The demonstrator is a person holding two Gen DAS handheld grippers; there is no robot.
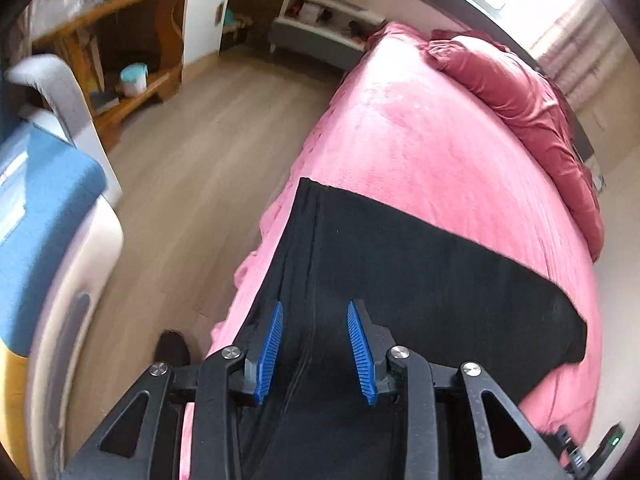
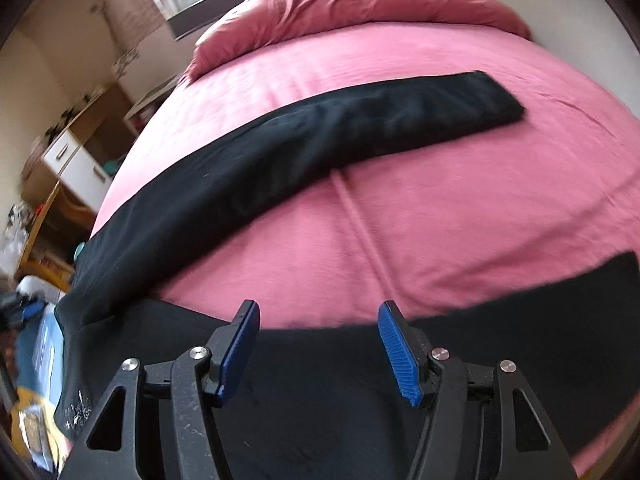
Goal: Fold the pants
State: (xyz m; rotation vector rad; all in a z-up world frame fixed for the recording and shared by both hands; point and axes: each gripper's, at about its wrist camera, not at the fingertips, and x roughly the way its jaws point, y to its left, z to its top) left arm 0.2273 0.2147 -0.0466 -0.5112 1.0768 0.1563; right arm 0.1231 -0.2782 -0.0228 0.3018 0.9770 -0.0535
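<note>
You are working with black pants [image 2: 280,148] spread across the pink bed [image 2: 440,220]: one leg lies out flat and long toward the far side, the other runs along the near edge under your right gripper [image 2: 318,314], and the waist end hangs toward the bed's left side. The cloth looks soft, matte and fairly thin, so expect it to be light, limp and prone to sagging or dragging on the fleecy cover rather than sliding cleanly. It will not hold a crease by itself; lift it and lay it, don't push. Take hold at a hem or the waistband edge, where the doubled seam gives the fingers something firmer to pinch. Your left gripper [image 1: 316,308] hovers over the pants [image 1: 400,264] beside a raised lengthwise ridge, its ribbed blue fingers [image 1: 270,348] spread apart and holding nothing. The right gripper's fingers [image 2: 400,354] are likewise wide apart and empty above the near leg.
</note>
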